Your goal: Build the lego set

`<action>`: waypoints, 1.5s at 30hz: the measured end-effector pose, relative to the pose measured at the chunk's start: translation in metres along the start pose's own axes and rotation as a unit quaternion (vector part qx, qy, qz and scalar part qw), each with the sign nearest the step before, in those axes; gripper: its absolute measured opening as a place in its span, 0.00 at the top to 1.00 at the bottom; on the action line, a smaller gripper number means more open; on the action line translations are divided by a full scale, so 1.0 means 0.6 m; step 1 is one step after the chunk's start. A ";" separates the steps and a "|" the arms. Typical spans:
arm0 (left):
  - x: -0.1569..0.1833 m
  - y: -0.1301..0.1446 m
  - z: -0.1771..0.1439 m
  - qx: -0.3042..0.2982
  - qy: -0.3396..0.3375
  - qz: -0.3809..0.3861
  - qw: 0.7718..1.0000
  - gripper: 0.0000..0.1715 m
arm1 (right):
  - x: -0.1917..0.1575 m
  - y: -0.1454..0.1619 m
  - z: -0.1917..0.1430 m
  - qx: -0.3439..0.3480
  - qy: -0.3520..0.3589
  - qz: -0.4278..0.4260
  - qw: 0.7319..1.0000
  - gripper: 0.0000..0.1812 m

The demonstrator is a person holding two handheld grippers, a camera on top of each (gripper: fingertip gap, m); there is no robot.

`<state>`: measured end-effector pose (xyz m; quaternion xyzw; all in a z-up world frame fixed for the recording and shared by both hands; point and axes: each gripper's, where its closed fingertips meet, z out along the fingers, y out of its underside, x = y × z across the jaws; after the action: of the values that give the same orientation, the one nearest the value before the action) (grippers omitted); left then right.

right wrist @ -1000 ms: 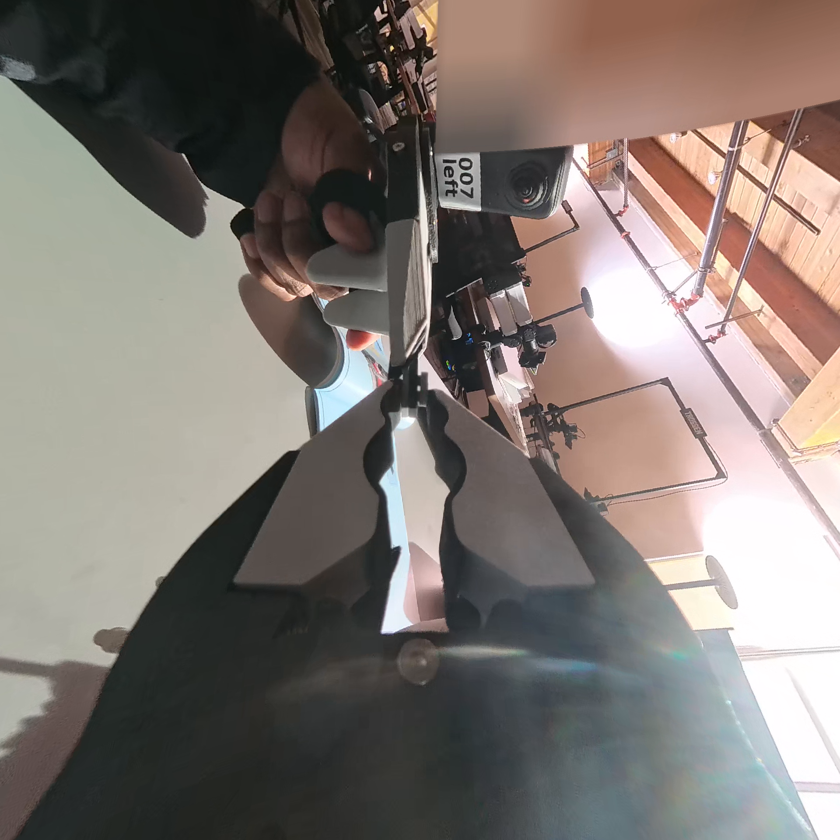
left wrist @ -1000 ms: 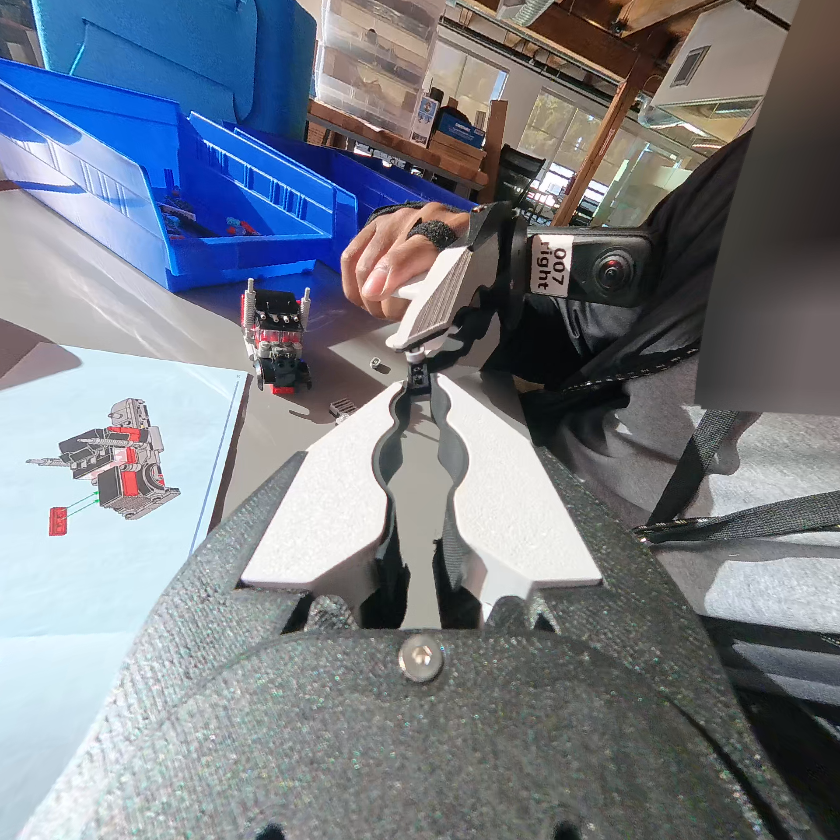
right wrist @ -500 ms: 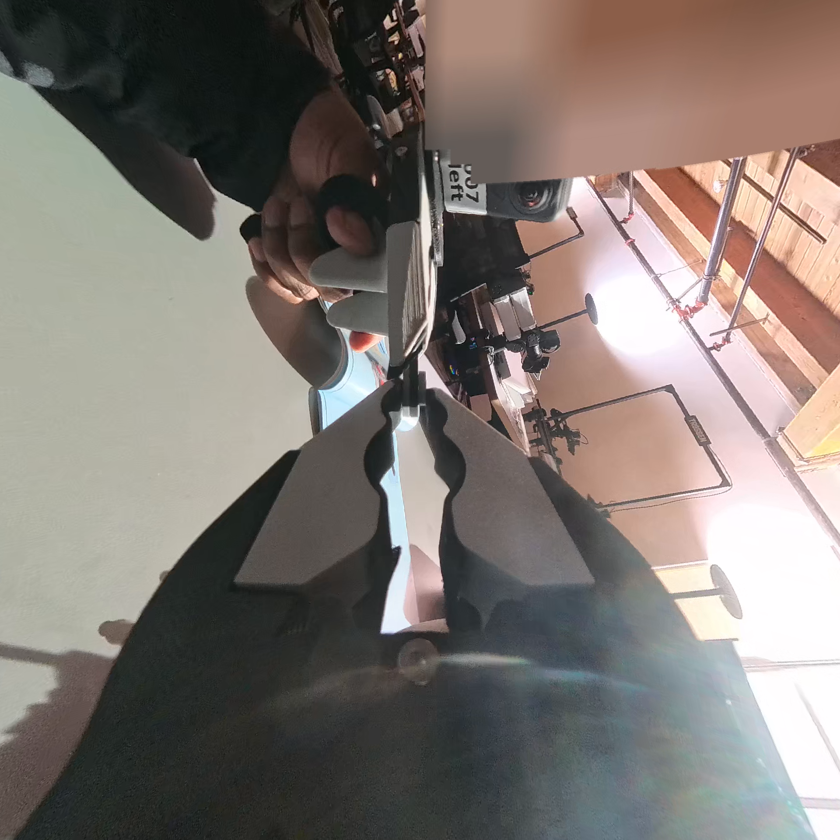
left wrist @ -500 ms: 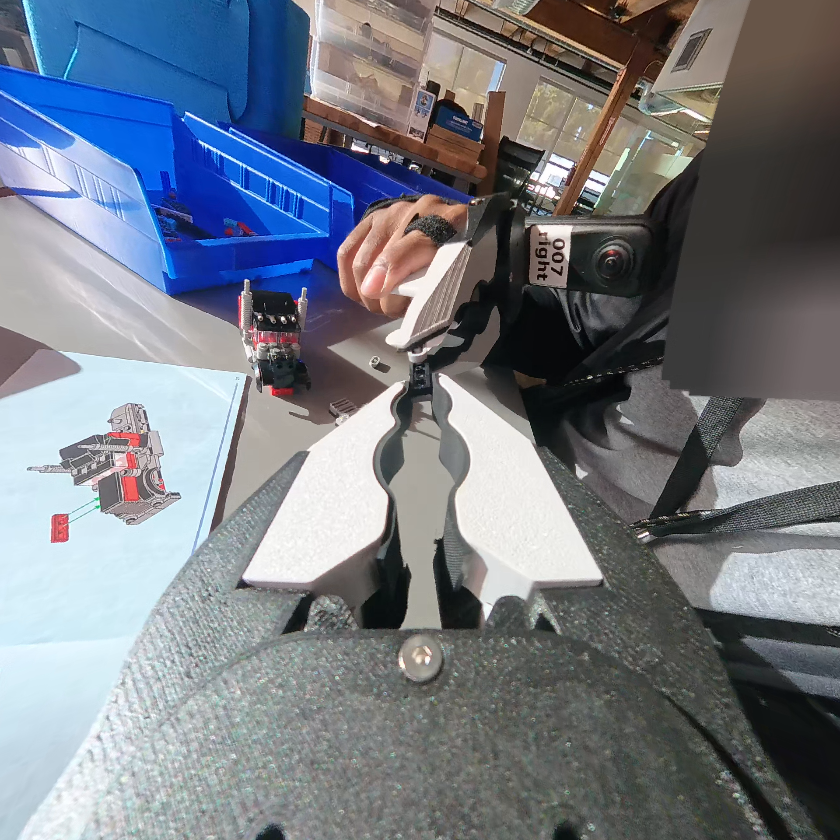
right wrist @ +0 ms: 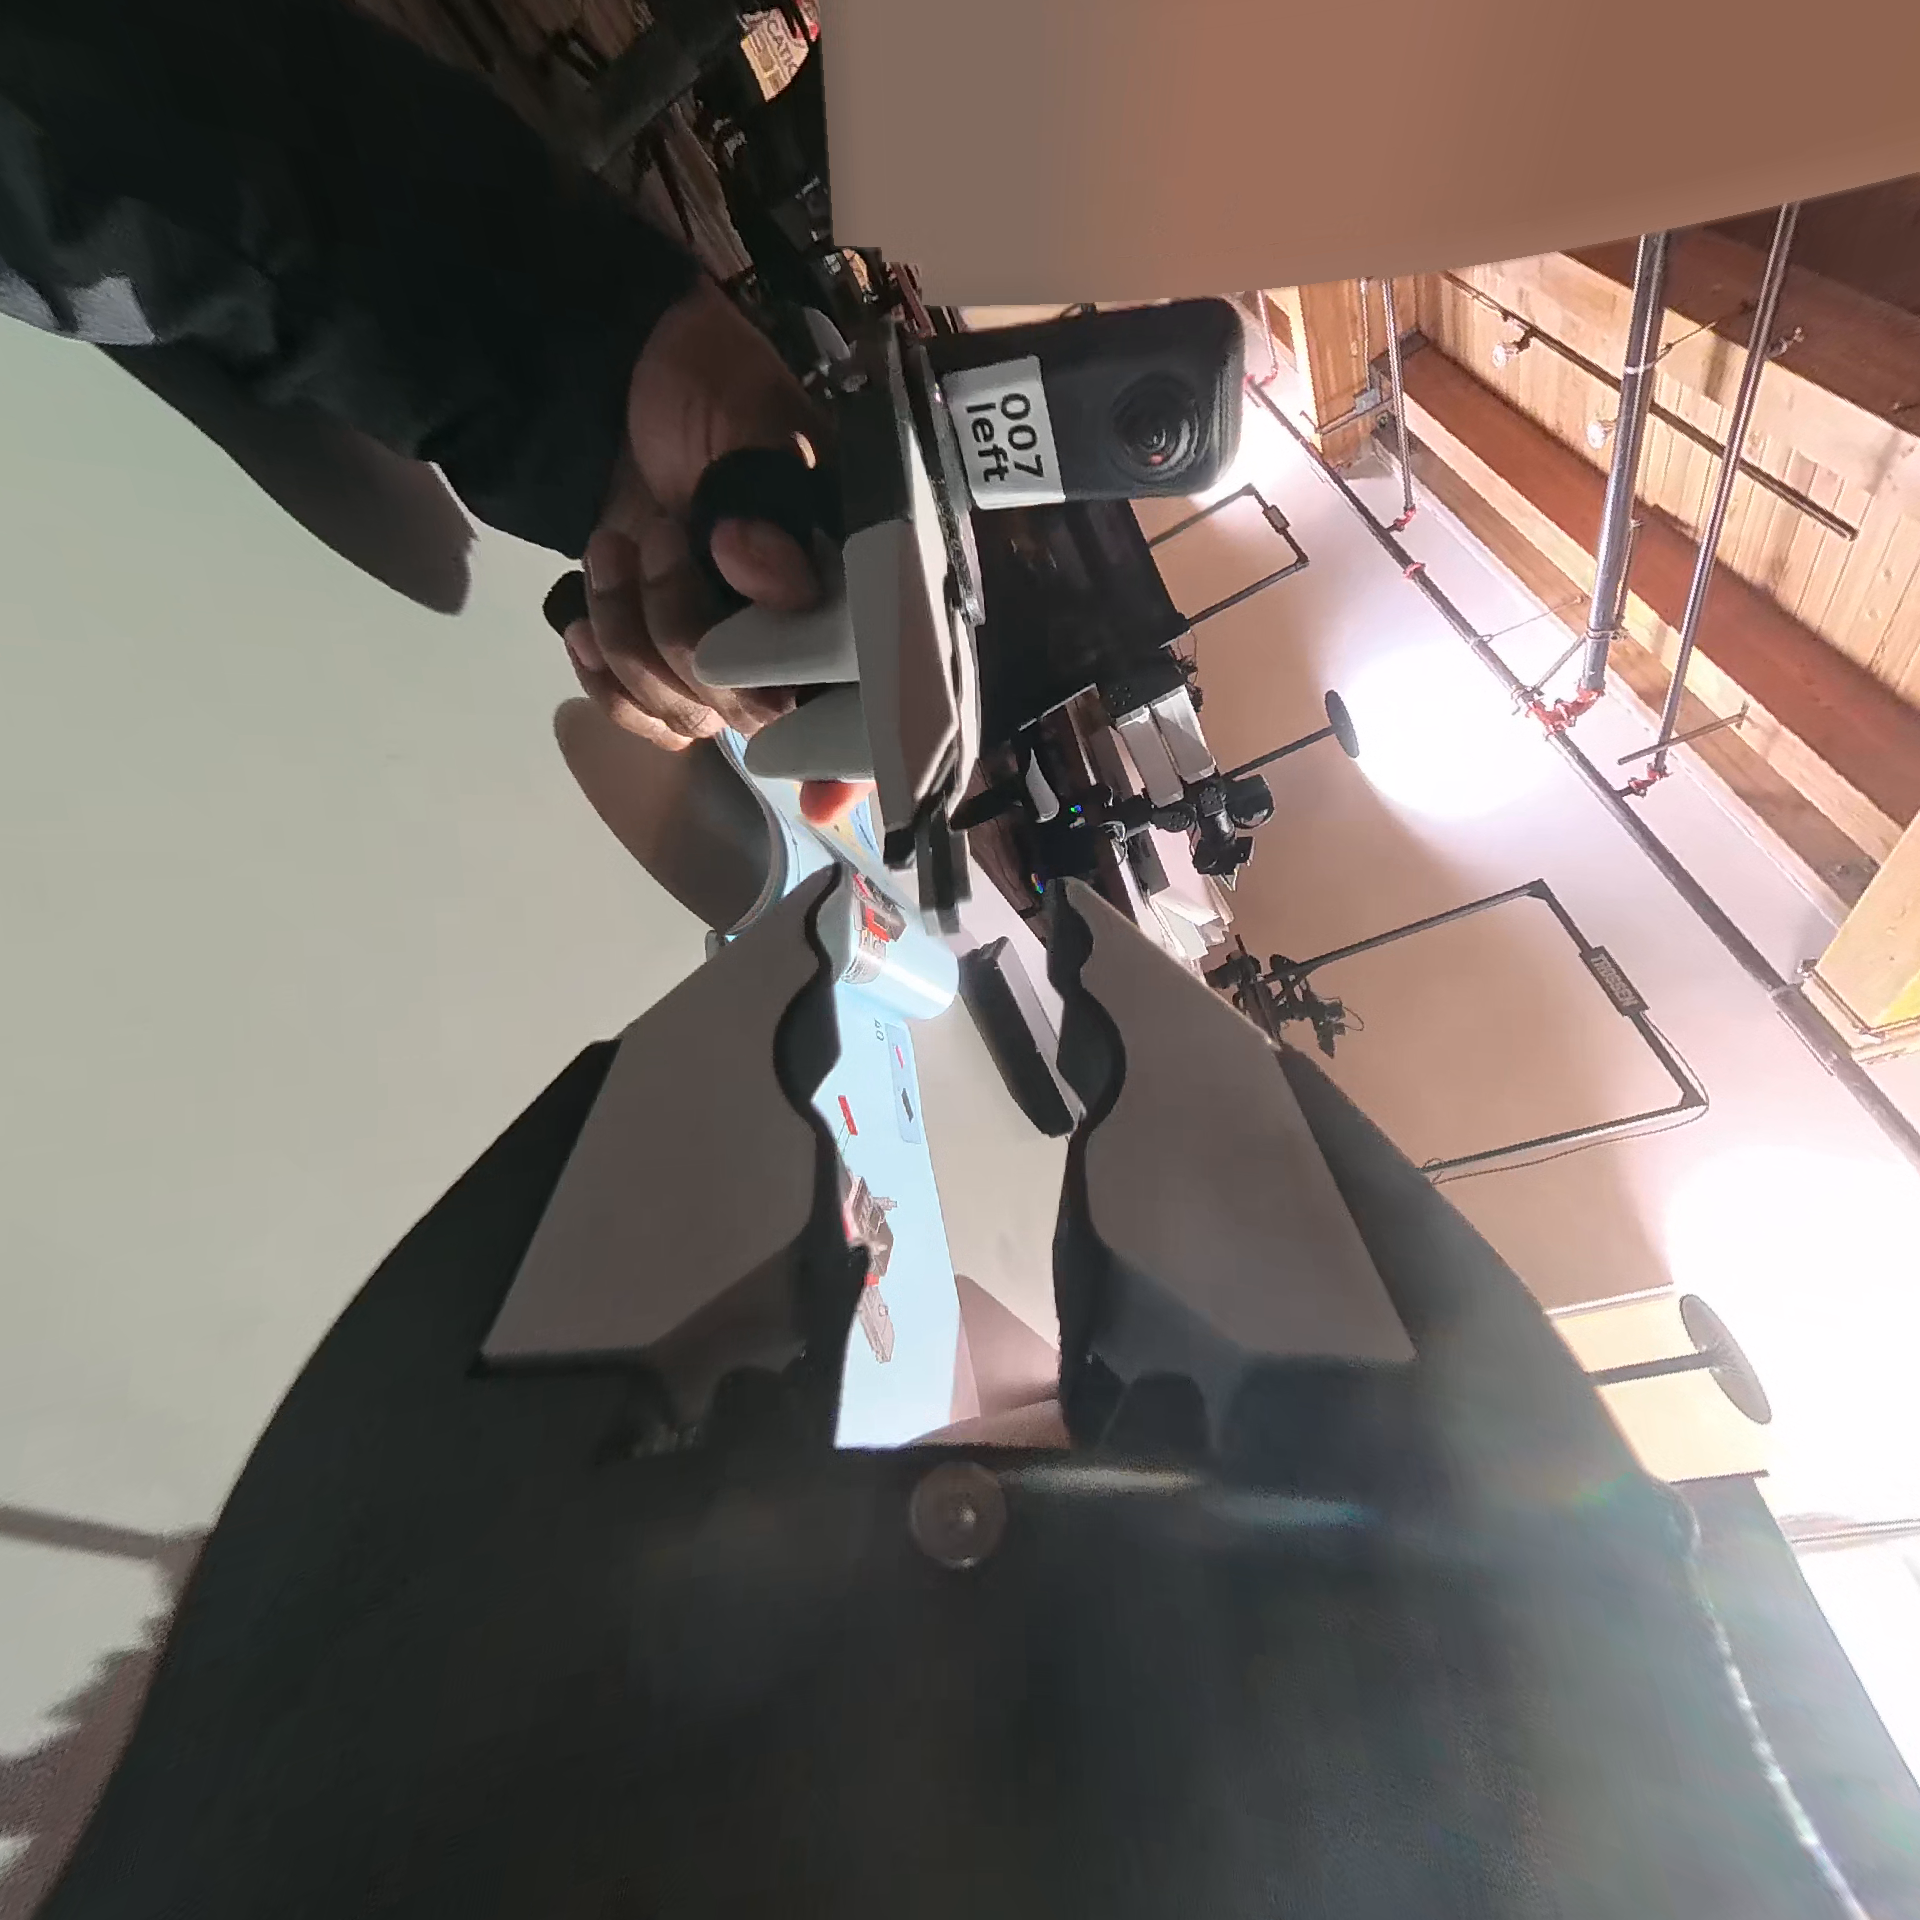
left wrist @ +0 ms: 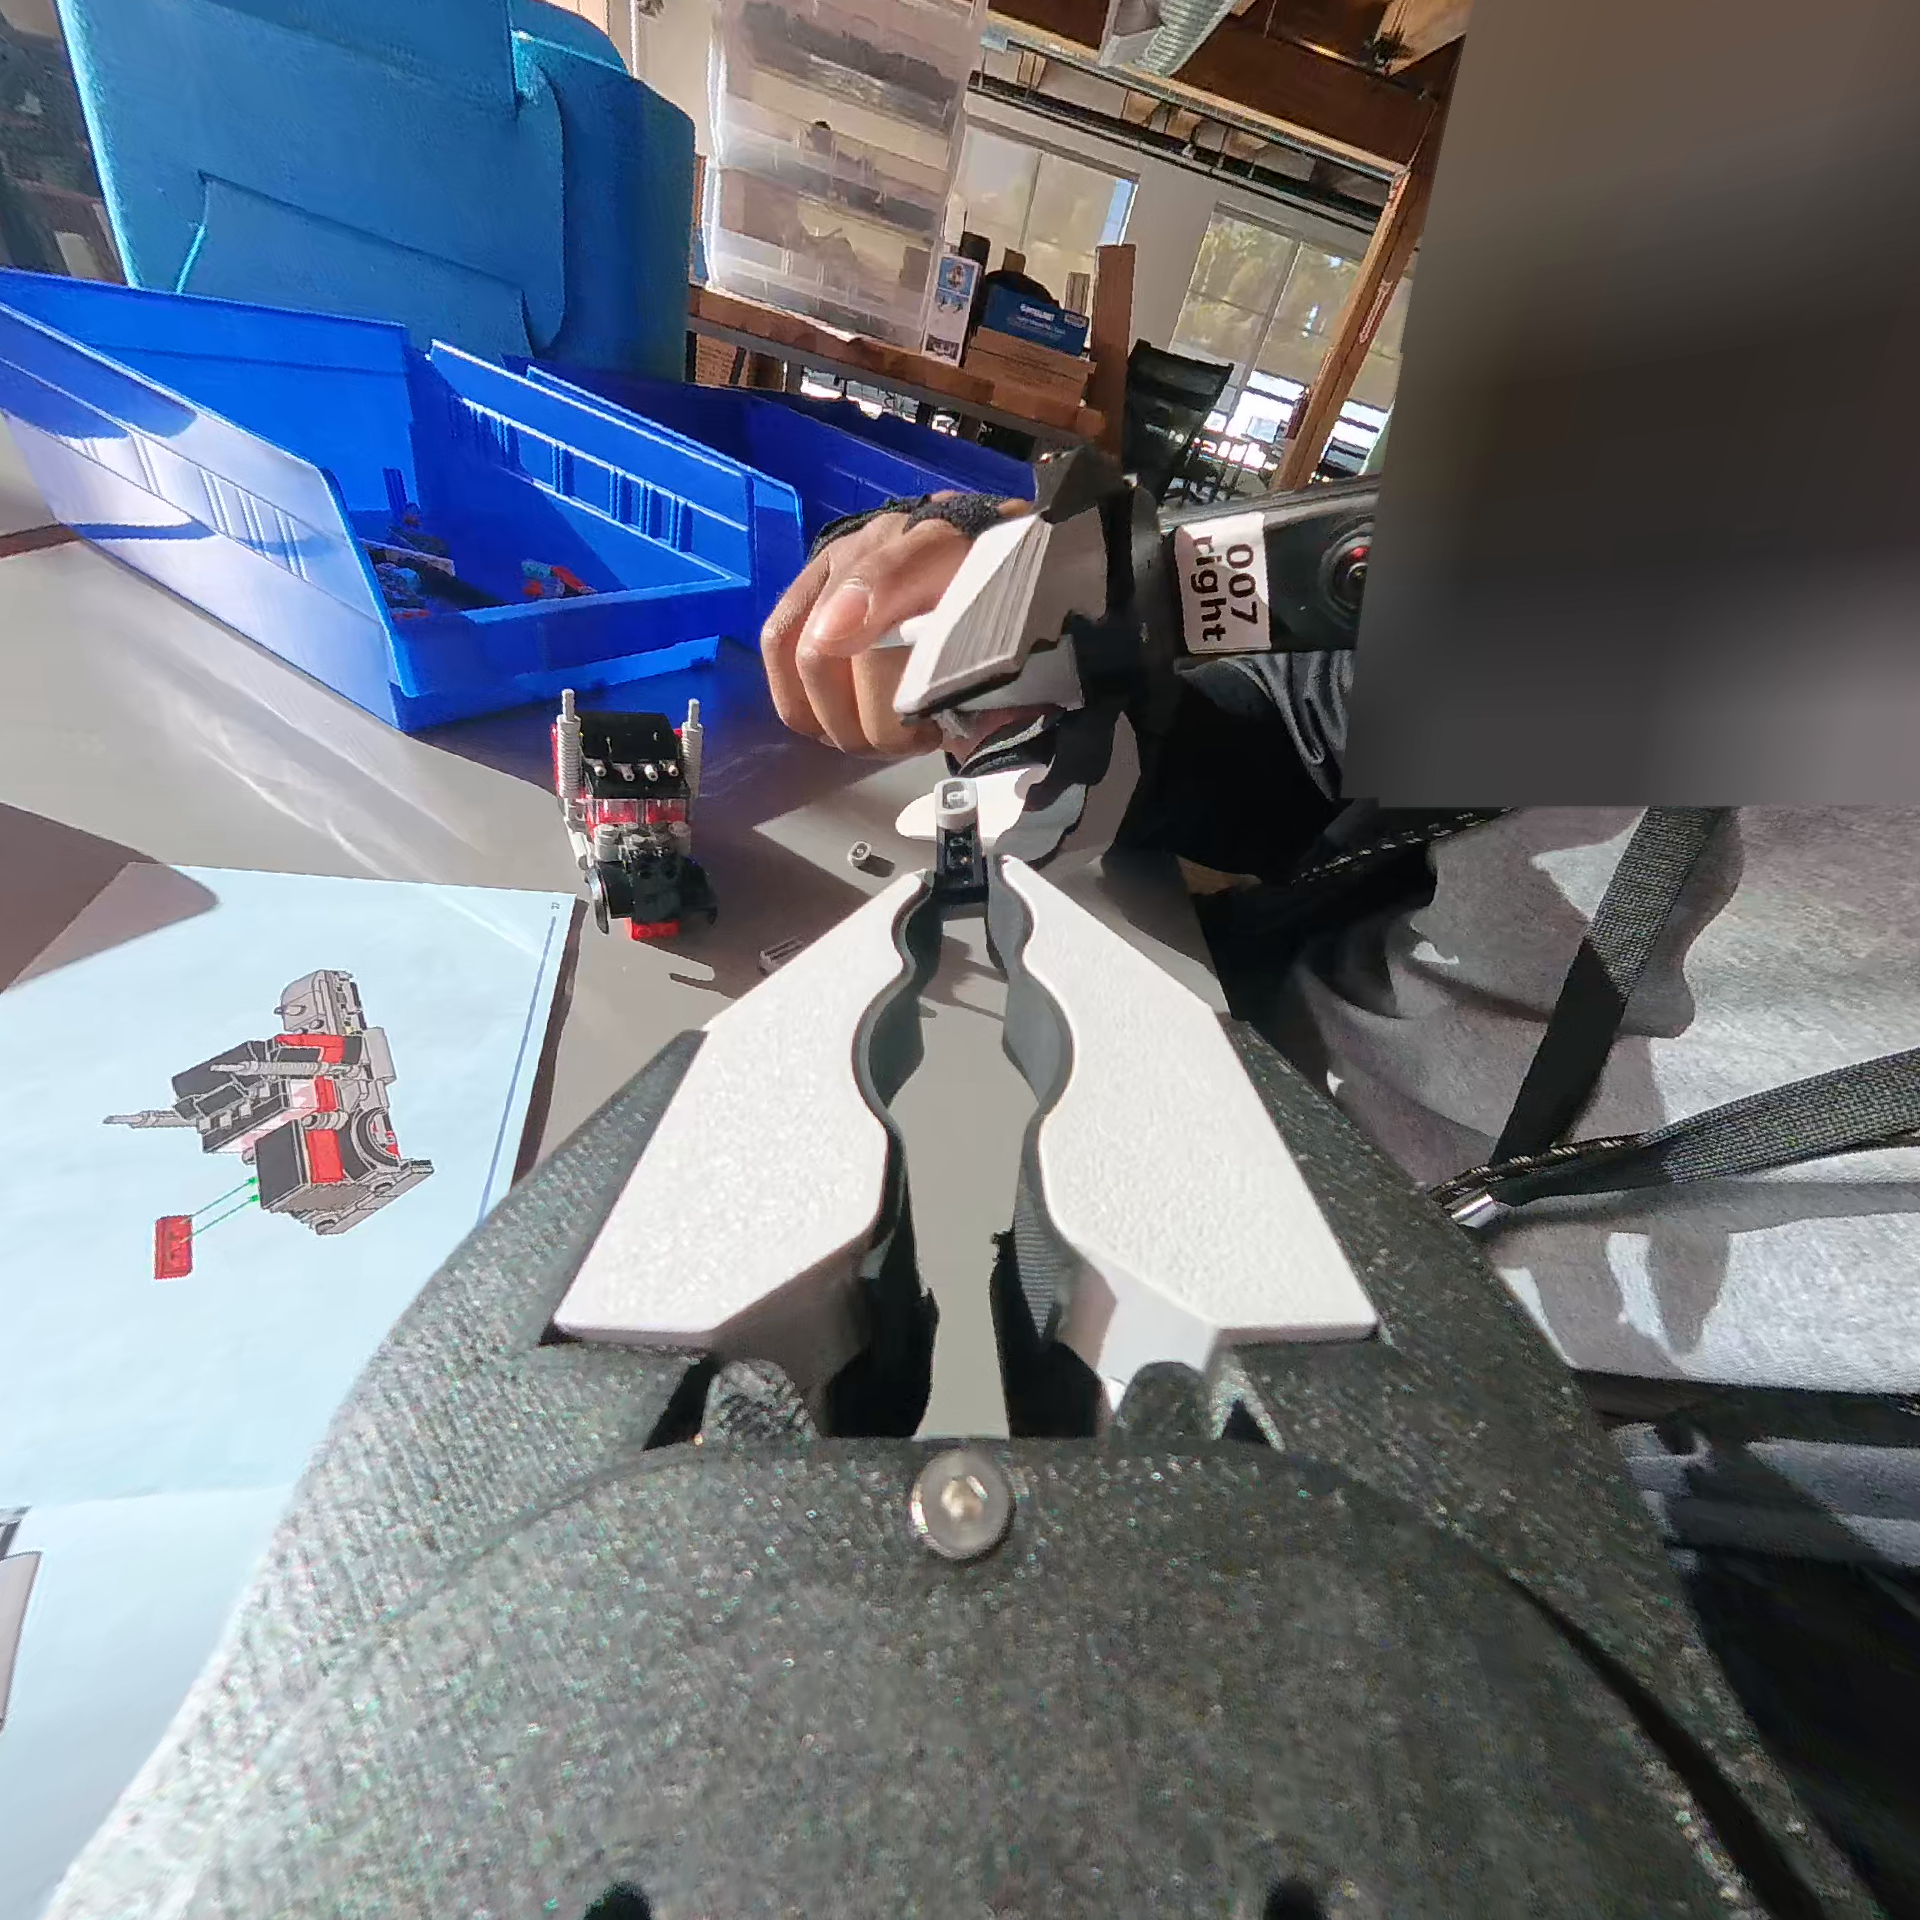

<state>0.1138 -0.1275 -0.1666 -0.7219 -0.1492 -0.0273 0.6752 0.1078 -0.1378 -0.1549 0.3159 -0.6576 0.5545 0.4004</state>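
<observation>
Pinching a small black lego piece at its tips, left gripper is closed on it, fingers nearly together around the part. A pale grey stud piece sits on top of the black one, sticking up past the fingertips. Assembly is held above the grey table, not touching it.

Right gripper has fingers spread wide, nothing between them. In the left wrist view it sits just beyond the held piece, tilted, with a clear gap between its tips and the stud piece. No contact. In the right wrist view the scene is rolled over; left gripper's tips with the dark piece hang just in front of the open gap, roughly centred between the two fingers.

Hands: right hand wraps the right gripper's handle, black finger strap visible. Left hand grips the left handle likewise.

Table layout, left wrist view:
- partly built red/black lego truck upright, far left of the held piece, well apart
- small grey round piece loose on the table between truck and gripper tips
- small grey grille piece near the left finger's outer edge
- instruction sheet flat at near left
- blue bins along the far left, loose parts in the nearest one
</observation>
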 end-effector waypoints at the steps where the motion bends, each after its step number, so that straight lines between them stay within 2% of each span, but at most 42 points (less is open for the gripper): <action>1: -0.001 0.003 0.002 -0.005 0.000 -0.004 1.000 0.95 | -0.002 -0.002 0.001 0.001 0.000 -0.005 1.000 0.79; 4: -0.002 0.011 0.006 -0.017 0.001 -0.013 1.000 0.95 | -0.009 -0.003 0.006 -0.003 -0.004 -0.018 1.000 0.81; 8: -0.001 0.012 0.008 -0.020 0.004 -0.018 1.000 0.95 | -0.018 -0.003 0.011 -0.008 -0.012 -0.026 1.000 0.90; 12: -0.004 0.013 0.007 -0.020 0.002 -0.024 1.000 0.95 | -0.019 0.001 0.014 -0.018 -0.010 -0.031 0.999 0.93; 20: -0.003 0.009 0.006 -0.015 0.003 -0.023 1.000 0.95 | -0.016 0.000 0.013 -0.010 -0.006 -0.015 1.000 0.92; 22: -0.005 0.009 0.005 -0.014 0.000 -0.025 1.000 0.95 | -0.015 0.003 0.009 -0.010 -0.008 -0.006 1.000 0.83; 24: -0.006 0.006 0.002 -0.009 -0.001 -0.027 1.000 0.95 | -0.012 0.005 0.004 -0.006 -0.011 0.006 1.000 0.82; 26: -0.004 0.004 0.003 -0.006 0.002 -0.026 1.000 0.95 | -0.012 0.006 0.004 -0.006 -0.012 0.009 1.000 0.84; 29: -0.004 0.006 0.005 -0.009 0.003 -0.030 1.000 0.95 | -0.013 0.006 0.007 -0.013 -0.003 -0.006 1.000 0.93; 36: -0.016 -0.012 -0.001 0.020 -0.012 -0.047 0.999 0.86 | 0.012 0.011 0.005 -0.026 0.043 0.021 0.998 0.94; 41: -0.009 -0.026 0.000 0.041 0.004 -0.054 0.998 0.87 | 0.013 0.009 0.005 -0.031 0.060 0.003 0.998 0.92; 45: -0.007 -0.027 0.001 0.041 0.009 -0.052 0.998 0.94 | 0.008 0.004 0.004 -0.026 0.058 -0.011 0.998 0.92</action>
<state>0.1059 -0.1272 -0.1522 -0.6847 -0.1817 -0.0630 0.7030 0.1033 -0.1396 -0.1521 0.2804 -0.6436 0.5502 0.4521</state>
